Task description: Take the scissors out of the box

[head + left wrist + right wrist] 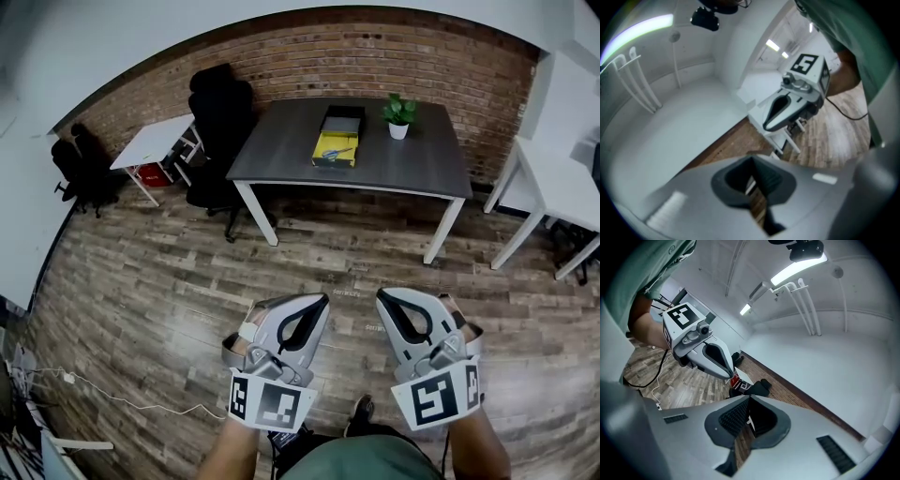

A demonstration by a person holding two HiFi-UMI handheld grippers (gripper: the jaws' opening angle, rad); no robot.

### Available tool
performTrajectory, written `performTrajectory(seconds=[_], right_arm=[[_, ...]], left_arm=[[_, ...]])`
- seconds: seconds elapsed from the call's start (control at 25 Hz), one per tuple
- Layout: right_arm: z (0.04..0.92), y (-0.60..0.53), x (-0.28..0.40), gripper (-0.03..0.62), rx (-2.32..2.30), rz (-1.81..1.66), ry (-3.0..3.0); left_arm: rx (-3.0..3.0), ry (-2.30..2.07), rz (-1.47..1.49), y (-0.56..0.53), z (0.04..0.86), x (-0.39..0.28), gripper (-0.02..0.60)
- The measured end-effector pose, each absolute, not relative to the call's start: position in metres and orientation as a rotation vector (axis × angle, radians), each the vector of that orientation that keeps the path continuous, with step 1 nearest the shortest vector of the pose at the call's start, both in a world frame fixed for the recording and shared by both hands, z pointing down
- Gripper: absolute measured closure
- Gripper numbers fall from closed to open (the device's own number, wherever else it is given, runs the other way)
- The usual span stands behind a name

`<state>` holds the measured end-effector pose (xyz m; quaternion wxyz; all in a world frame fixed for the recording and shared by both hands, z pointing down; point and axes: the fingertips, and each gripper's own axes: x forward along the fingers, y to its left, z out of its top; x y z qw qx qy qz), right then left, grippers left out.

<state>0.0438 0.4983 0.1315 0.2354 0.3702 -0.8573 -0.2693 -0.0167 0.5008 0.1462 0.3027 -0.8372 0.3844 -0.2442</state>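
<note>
You stand well apart from the table (281,150), so the left gripper (317,304) and right gripper (386,300) hang low before you, each with jaws closed on nothing. The scissors (336,151) lie untouched in the box (326,138), at its end toward the table's near edge, left of the plant (399,114).

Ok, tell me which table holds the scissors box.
The dark grey table by the brick wall: the box sits beside a potted plant there; the other tables are white.
</note>
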Motion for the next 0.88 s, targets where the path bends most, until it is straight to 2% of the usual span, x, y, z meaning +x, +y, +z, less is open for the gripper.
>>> performTrajectory(seconds=[0.48, 0.88], right_arm=[[0.139, 0.434, 0.073, 0.587, 1.006, -0.715, -2.378], [0.143, 0.360, 0.068, 0.588, 1.064, -0.683, -2.334]], left_arm=[[-2.231, 1.012, -0.667, 0.441, 0.149, 0.016, 0.583], [-2.265, 0.969, -0.617, 0.362, 0.157, 0.006, 0.583]])
